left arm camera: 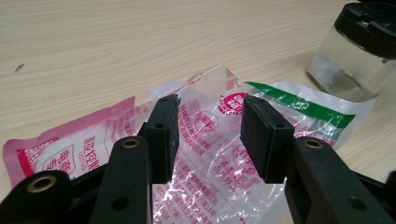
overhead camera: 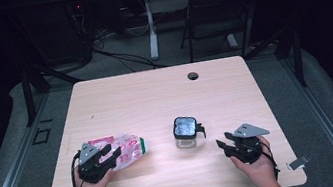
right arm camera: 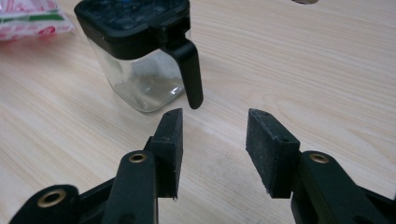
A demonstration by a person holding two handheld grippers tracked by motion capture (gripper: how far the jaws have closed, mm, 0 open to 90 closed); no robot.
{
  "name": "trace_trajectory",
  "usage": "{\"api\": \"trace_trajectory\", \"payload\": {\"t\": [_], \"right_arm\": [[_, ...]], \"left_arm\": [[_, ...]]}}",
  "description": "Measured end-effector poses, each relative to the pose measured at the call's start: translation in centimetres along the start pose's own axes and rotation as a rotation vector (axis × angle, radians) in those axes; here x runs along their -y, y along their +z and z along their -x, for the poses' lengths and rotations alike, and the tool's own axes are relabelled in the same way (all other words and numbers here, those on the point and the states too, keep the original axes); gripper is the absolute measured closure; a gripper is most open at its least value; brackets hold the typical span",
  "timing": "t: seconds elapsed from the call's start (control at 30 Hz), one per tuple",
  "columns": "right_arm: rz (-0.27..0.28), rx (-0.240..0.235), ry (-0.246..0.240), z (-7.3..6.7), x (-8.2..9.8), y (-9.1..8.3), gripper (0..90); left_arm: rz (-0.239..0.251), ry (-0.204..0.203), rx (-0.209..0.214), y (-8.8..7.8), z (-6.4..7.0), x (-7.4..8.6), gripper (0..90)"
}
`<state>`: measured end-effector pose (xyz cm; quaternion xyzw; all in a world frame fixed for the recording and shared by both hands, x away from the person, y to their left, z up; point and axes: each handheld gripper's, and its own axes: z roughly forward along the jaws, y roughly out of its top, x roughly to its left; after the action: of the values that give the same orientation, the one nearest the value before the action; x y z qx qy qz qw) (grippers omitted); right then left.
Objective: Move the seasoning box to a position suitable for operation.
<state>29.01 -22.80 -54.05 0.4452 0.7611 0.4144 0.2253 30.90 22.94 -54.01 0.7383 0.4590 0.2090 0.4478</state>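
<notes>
A crinkled clear plastic bag (overhead camera: 130,149) with pink and green print lies flat at the table's front left. My left gripper (overhead camera: 112,152) hovers over its near end, jaws open, and the bag (left arm camera: 210,154) shows under the gap between the pads without being pinched. A small clear glass jar (overhead camera: 186,133) with a black lid and a black handle stands near the middle front. My right gripper (overhead camera: 222,141) rests to the right of it, open and holding nothing. In the right gripper view the jar (right arm camera: 140,70) stands just beyond the left fingertip of the right gripper (right arm camera: 215,149).
The light wooden table (overhead camera: 155,100) has a round cable hole (overhead camera: 193,75) near its far edge. Behind the table stand a black chair (overhead camera: 222,8) and a white desk leg (overhead camera: 150,25). Metal clips (overhead camera: 298,162) sit at the front corners.
</notes>
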Motion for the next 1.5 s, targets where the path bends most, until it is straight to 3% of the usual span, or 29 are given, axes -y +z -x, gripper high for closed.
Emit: {"api": "trace_trajectory", "payload": {"t": [0.07, 0.23, 0.33, 0.47, 0.53, 0.7, 0.8, 0.97, 1.5], "right_arm": [[-0.010, 0.002, -0.019, -0.2, 0.0, 0.2, 56.7], [-0.012, -0.023, 0.021, -0.3, -0.1, 0.3, 54.7], [-0.012, -0.016, 0.016, -0.5, -0.2, 0.5, 53.4], [-0.016, -0.002, 0.025, -0.7, -0.6, 0.9, 51.8], [-0.018, -0.013, 0.026, -0.7, -0.8, 1.3, 56.2], [-0.010, -0.013, 0.000, -0.8, -1.3, 2.2, 59.1], [-0.014, -0.010, -0.013, -1.0, -1.3, 2.5, 59.6], [-0.013, -0.009, -0.006, -1.0, -1.5, 3.5, 62.2], [-0.067, -0.006, -0.012, -1.5, -1.7, 6.9, 64.0]], "left_arm": [[0.006, 0.001, -0.003, 0.1, 0.1, 0.0, 56.4], [0.005, 0.050, 0.005, 0.2, 0.8, 0.0, 56.4], [0.002, 0.074, -0.007, 0.2, 1.2, 0.2, 54.4], [0.005, 0.070, -0.021, 0.2, 1.5, 0.4, 53.1], [0.009, 0.063, -0.018, 0.0, 1.4, 0.5, 53.3], [0.031, 0.004, -0.020, -0.2, 1.1, 0.8, 54.6], [0.033, -0.002, -0.027, -0.3, 1.1, 0.9, 55.0], [0.029, 0.019, -0.029, -0.6, 1.3, 1.0, 55.7], [0.033, 0.023, -0.031, -1.3, 1.2, 1.4, 60.2]]}}
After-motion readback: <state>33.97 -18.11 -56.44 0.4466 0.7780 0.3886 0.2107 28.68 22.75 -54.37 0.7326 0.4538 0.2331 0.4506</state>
